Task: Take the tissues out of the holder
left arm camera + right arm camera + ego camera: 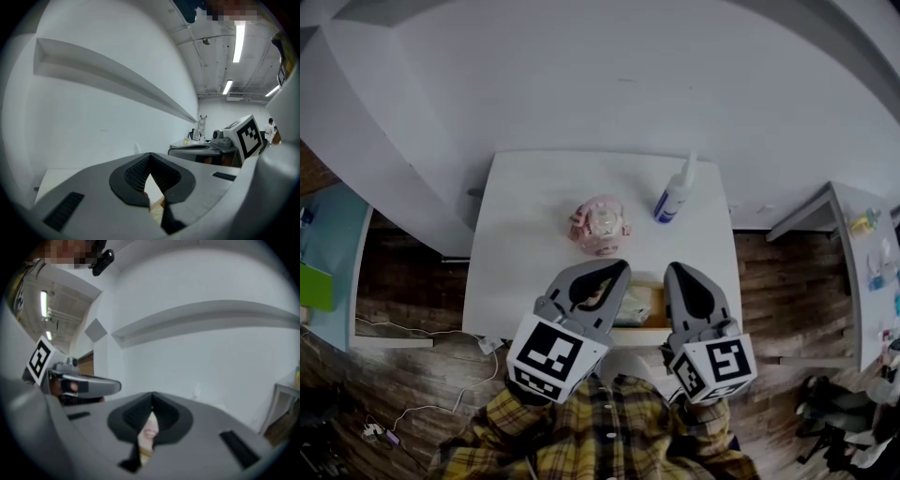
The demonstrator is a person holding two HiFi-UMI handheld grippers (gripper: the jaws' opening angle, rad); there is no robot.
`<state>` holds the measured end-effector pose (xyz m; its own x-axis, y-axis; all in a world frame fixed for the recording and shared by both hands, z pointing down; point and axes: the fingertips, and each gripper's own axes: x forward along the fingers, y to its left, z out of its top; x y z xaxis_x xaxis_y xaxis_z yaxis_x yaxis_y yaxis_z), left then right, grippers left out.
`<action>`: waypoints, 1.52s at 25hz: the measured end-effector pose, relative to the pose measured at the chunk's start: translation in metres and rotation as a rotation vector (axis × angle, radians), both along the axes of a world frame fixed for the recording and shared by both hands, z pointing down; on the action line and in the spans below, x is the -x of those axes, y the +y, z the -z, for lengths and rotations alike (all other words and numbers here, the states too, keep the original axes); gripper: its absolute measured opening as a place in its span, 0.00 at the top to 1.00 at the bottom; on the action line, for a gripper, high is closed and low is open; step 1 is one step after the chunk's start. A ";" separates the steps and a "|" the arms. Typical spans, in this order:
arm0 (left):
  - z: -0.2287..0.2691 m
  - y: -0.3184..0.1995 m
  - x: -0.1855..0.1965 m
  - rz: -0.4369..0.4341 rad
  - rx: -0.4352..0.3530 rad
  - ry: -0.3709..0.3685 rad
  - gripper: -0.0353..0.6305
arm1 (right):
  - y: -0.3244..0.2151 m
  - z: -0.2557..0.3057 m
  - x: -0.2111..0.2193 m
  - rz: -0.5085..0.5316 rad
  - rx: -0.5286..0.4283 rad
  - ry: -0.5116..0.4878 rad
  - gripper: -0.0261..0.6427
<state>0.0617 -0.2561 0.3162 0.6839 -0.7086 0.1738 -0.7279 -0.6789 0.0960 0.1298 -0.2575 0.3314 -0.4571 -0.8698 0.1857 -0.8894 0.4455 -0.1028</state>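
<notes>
1. A white wall with a long ledge fills the background, above a wood-plank floor.
2. A white counter stands against that wall. A side table carrying small bottles sits well apart at right.
3. A person in a yellow plaid shirt stands at the counter's near edge, a gripper in each hand.
4. The left gripper and right gripper hang side by side over that edge, pointing toward the wall. We see both pairs of fingers clenched tip to tip, grasping nothing.
5. The tan open-topped holder lies at the near edge between the two grippers, with pale contents inside. The grippers' bodies cover both its ends.
6. A pink-and-white round object sits mid-counter, beyond the holder and apart from it.
7. A white bottle with a blue label sits near that object's right. We cannot tell whether it is upright or lying.
8. A thin white cable trails across the floor at left.
</notes>
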 end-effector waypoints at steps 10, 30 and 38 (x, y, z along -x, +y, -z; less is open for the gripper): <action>0.012 -0.022 -0.001 0.068 0.003 0.012 0.92 | -0.027 0.016 0.000 0.073 0.000 0.007 0.94; 0.016 -0.041 -0.014 0.140 0.008 0.032 0.92 | -0.044 0.023 -0.013 0.182 0.019 -0.009 0.85; 0.013 -0.050 -0.019 0.139 0.013 0.027 0.92 | -0.049 0.020 -0.011 0.250 0.059 -0.010 0.69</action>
